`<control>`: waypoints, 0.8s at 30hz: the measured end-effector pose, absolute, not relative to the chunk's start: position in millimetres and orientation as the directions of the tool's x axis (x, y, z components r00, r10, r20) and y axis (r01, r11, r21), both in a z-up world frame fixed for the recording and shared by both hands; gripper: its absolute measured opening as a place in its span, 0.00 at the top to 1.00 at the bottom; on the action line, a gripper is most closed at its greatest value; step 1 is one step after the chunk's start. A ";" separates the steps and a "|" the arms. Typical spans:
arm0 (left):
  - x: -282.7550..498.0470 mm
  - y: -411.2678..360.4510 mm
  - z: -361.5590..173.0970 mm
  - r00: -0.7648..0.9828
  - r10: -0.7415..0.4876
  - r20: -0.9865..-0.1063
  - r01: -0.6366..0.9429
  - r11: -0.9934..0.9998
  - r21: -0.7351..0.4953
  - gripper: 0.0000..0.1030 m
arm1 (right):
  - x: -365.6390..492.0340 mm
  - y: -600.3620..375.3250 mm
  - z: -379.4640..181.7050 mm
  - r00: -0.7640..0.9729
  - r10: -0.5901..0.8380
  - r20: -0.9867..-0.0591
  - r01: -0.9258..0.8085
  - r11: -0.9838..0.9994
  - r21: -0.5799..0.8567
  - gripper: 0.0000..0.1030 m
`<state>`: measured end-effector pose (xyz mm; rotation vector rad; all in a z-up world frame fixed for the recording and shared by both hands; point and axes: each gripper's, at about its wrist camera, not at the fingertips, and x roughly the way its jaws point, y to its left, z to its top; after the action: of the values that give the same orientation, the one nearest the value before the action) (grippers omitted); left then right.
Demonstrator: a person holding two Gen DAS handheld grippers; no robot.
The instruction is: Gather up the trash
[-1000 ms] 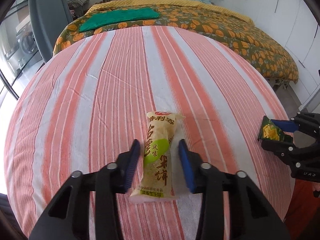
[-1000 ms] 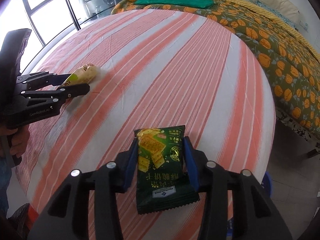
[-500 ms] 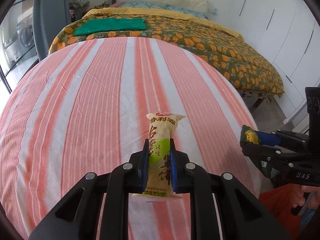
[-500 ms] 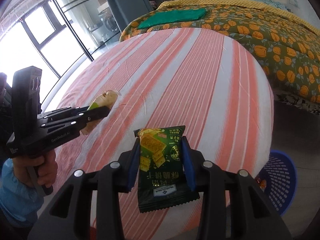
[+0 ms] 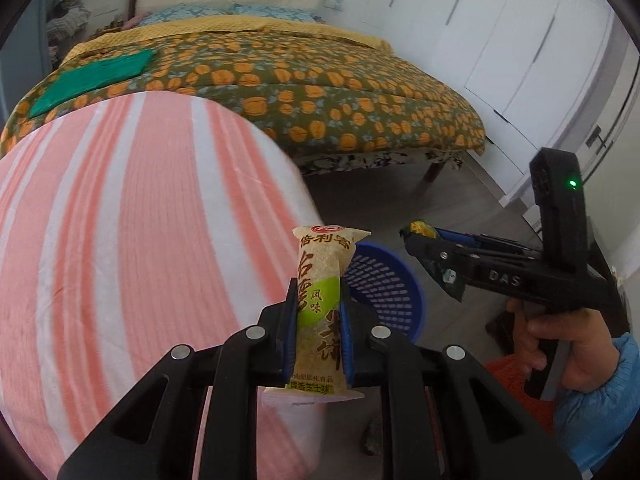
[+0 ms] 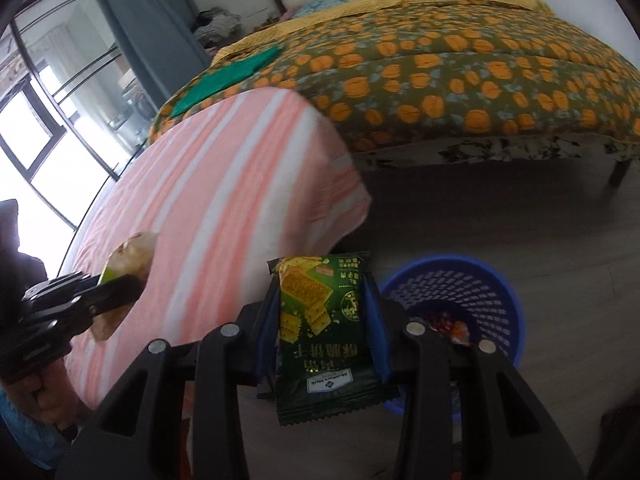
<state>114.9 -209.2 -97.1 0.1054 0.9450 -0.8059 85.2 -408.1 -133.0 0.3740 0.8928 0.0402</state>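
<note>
- Two wrappers are held in the air now, one in each gripper, both clear of the striped table.
- The left gripper has its jaws pressed narrow on the beige snack pack. The pack stands upright between the blue pads, and its top sticks out well above them.
- The right gripper is clamped on the green cracker packet, across its width. The lower end of the packet hangs free below the pads.
- In my judgement the step in hand is to carry both wrappers to the blue basket on the floor, which stands just beside the table edge.
- To do it well, each gripper should come over the open mouth of the basket before the jaws open, because light wrappers can drift and fall on the floor.
- It is better to lower the grippers near the rim and release one after the other, so they do not bump each other.
- The green packet looks nearer to the basket; the beige pack seems above the near rim in the left view, but depth is hard to judge there.
- The basket has slotted walls and is mostly empty. At its bottom lies some red and orange trash; I cannot tell exactly what it is.
</note>
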 end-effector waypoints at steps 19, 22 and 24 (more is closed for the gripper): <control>123.1 -403.5 -245.1 0.153 -0.428 -0.891 0.703 0.681 -0.206 0.60 | 77.5 -548.8 -254.9 0.558 0.113 -0.822 0.422 0.815 0.398 0.42; 118.6 -398.3 -239.1 0.199 -0.448 -0.871 0.704 0.684 -0.190 0.37 | 66.9 -557.8 -251.1 0.577 0.066 -0.814 0.466 0.792 0.395 0.24; 112.0 -391.4 -230.2 0.225 -0.467 -0.855 0.699 0.689 -0.192 0.24 | 58.1 -561.5 -240.2 0.592 0.033 -0.805 0.483 0.785 0.388 0.19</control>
<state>112.0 -391.4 -230.2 0.2533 1.0733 -0.8159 58.1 -561.5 -240.2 0.6326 0.9112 -0.2827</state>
